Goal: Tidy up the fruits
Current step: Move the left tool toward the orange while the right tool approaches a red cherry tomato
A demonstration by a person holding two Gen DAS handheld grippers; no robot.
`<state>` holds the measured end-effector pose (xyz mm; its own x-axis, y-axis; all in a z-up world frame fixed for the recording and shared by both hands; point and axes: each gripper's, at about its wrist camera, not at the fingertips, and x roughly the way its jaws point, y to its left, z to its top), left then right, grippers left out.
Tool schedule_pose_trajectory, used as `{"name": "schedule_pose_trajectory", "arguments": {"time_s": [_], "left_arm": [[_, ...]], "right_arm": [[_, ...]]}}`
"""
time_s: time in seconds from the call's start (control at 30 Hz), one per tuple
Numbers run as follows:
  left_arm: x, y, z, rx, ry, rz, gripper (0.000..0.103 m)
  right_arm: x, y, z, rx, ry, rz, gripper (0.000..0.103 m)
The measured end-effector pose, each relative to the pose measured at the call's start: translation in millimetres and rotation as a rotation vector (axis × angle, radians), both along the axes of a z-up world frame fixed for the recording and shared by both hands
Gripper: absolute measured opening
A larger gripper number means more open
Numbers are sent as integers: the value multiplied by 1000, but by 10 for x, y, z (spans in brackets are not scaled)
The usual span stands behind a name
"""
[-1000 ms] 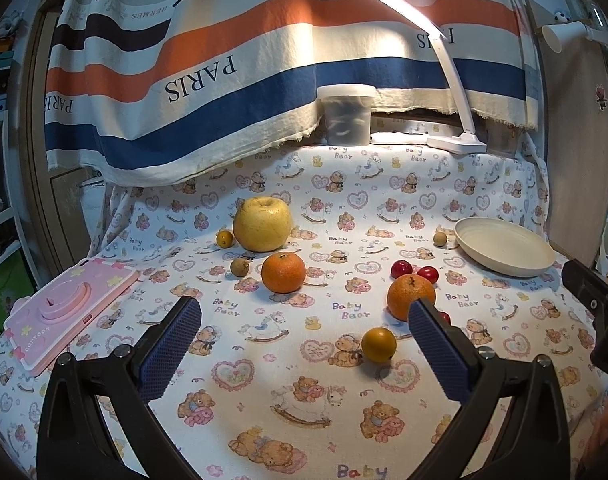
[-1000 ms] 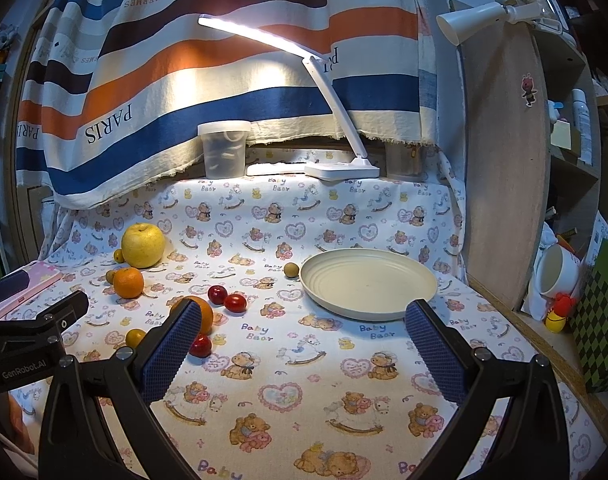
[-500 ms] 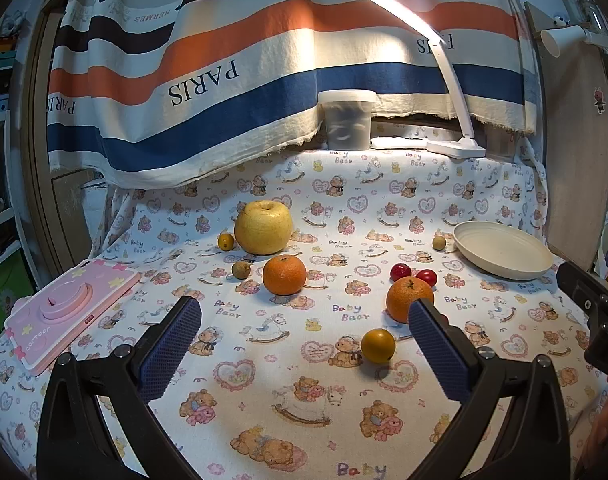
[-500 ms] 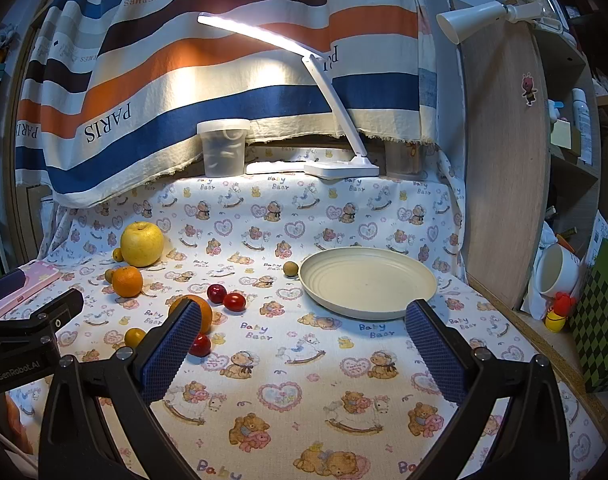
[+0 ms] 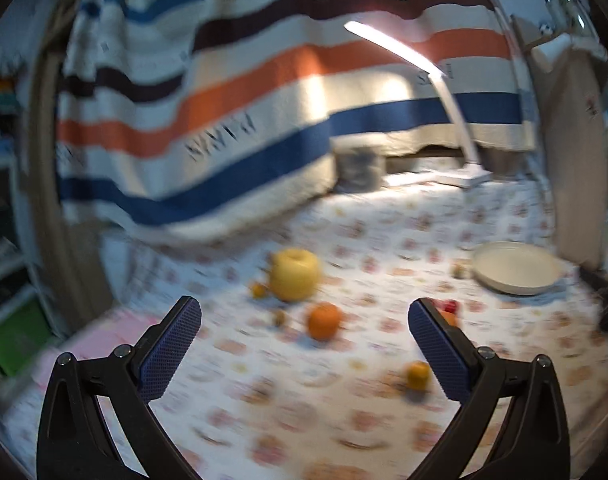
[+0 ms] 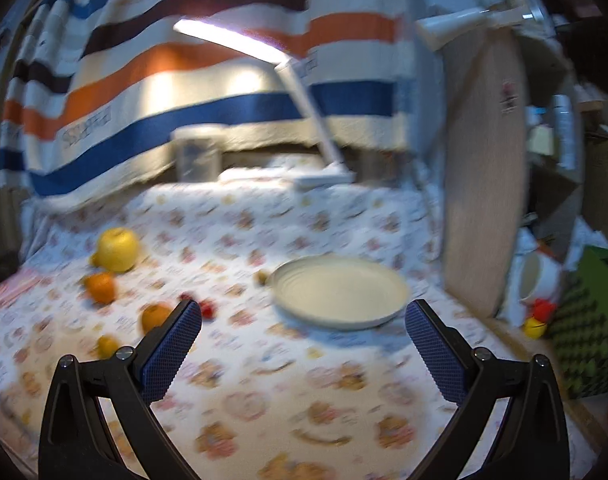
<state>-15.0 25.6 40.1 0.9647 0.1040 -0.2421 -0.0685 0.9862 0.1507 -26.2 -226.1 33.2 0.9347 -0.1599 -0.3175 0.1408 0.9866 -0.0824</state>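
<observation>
Fruit lies scattered over the printed white cloth (image 6: pixel 304 380) that covers the table, and both views are smeared by motion blur. The left gripper (image 5: pixel 304 336) hangs above the cloth with its two blue-padded fingers (image 5: pixel 169 344) spread wide and nothing between them. Beyond it sit a large round yellow apple-like fruit (image 5: pixel 293 274), a small yellow fruit (image 5: pixel 259 290) touching its left side, and a round orange (image 5: pixel 324 320) nearer the camera. A second orange (image 5: pixel 448 317) and something red are mostly hidden behind the right finger, and a small orange-yellow fruit (image 5: pixel 418 375) lies just beside that finger. The round cream plate (image 5: pixel 516 268) stands empty well to the right, with a small brownish fruit (image 5: pixel 458 270) just left of its rim.

The right gripper (image 6: pixel 303 332) is likewise spread wide and holds nothing; it faces the plate, which sits between its fingers and further back. A white desk lamp (image 6: pixel 316 140) shines over the back of the table before a striped hanging cloth (image 6: pixel 183 80), next to a clear plastic container (image 6: pixel 195 156).
</observation>
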Motion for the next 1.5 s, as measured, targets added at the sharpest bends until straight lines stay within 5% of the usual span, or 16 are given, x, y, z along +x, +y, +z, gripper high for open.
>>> {"name": "schedule_pose_trajectory", "arguments": {"time_s": [0.1, 0.2, 0.3, 0.4, 0.53, 0.67, 0.77, 1.03, 1.2, 1.27, 1.33, 1.5], "left_arm": [[118, 75, 97, 24, -2, 8, 103], [300, 139, 200, -23, 62, -81, 103], [416, 178, 328, -78, 10, -100, 103], [599, 137, 471, -57, -41, -45, 103], [820, 44, 600, -35, -33, -61, 103], [926, -33, 566, -42, -58, -94, 103], [1059, 37, 419, -118, 13, -143, 103], [1325, 129, 65, -166, 229, -161, 101], [1401, 99, -76, -177, 325, -162, 85], [1456, 107, -141, -203, 388, -174, 67], [1517, 130, -215, -240, 447, -181, 60], [1637, 189, -340, -262, 516, -164, 53]], "right_arm": [[-32, -204, 195, 14, -99, -13, 103], [83, -401, 507, 72, -47, 32, 103], [256, -518, 717, 183, -22, 20, 102], [474, -602, 876, 218, -77, -58, 102], [908, -583, 1011, 269, -48, 2, 102], [1277, -372, 962, 296, -3, 32, 90], [1448, -176, 820, 309, 33, 103, 87], [1478, 226, 418, 170, 125, 214, 82], [1453, 335, 348, 169, 146, 266, 82], [1452, 362, 320, 154, 152, 266, 82], [1471, 366, 285, 164, 168, 268, 82], [1528, 339, 230, 214, 211, 286, 76]]}}
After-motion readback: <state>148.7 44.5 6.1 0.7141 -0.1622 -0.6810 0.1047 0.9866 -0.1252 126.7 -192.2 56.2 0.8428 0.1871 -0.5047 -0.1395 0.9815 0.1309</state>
